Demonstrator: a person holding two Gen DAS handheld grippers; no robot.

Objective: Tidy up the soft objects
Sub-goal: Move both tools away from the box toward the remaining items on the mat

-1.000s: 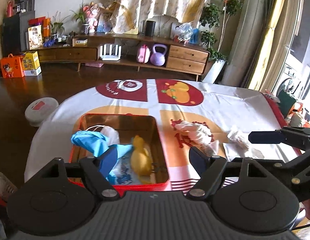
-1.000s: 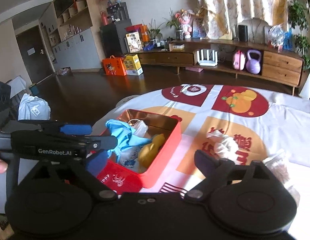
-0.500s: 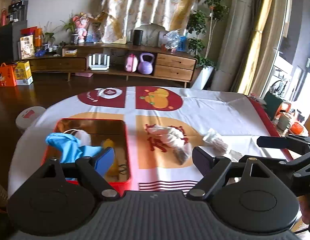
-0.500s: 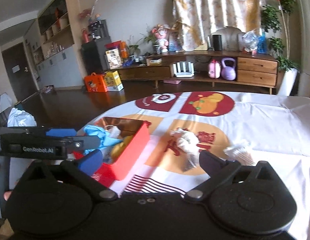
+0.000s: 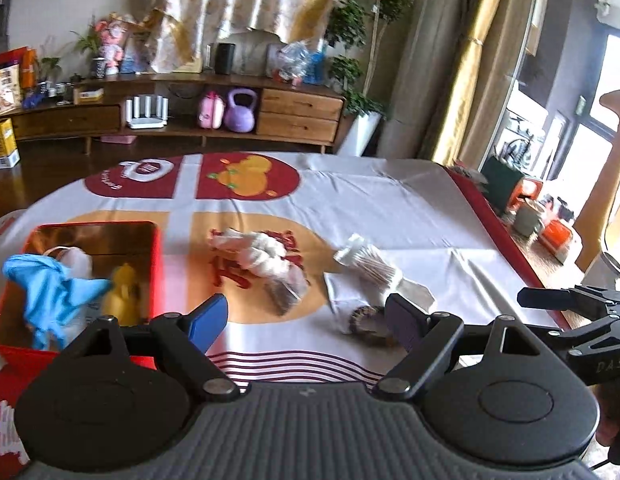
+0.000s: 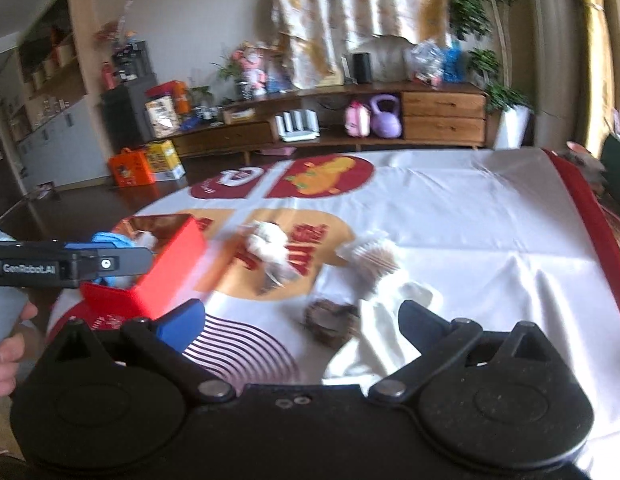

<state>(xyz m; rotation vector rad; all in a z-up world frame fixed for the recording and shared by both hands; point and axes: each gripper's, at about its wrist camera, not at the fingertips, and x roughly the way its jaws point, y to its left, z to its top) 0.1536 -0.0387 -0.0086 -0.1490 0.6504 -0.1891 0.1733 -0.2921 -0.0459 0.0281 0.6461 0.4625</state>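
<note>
So there's a table with a white printed cloth (image 5: 389,208), and a red tin box (image 5: 156,252) sits near its left edge. Inside the box: a blue glove (image 5: 46,288) draped over the near-left rim, something white behind it, and a yellow soft toy (image 5: 122,296) next to the glove.

Out on the cloth, toward the middle, there's a white soft bundle (image 5: 262,254) lying on the orange printed circle, just right of the box but not touching it. Further right is a bunch of cotton swabs (image 5: 369,260), a white cloth (image 6: 373,320) lying crumpled toward the near edge, and a brown hair tie (image 5: 365,320) right against that cloth.

The left gripper (image 5: 306,316) hangs over the near edge, jaws spread wide with nothing between them; they've just been opening a bit more. The right gripper (image 6: 302,320) is beside it, to the right, also spread all the way and empty, having just widened too. From its own camera the hair tie (image 6: 329,320) and the white cloth sit between its fingers, but below them on the table, no contact that I can see. A hand (image 6: 6,356) holds the left gripper's handle. Both views are a bit blurry.
</note>
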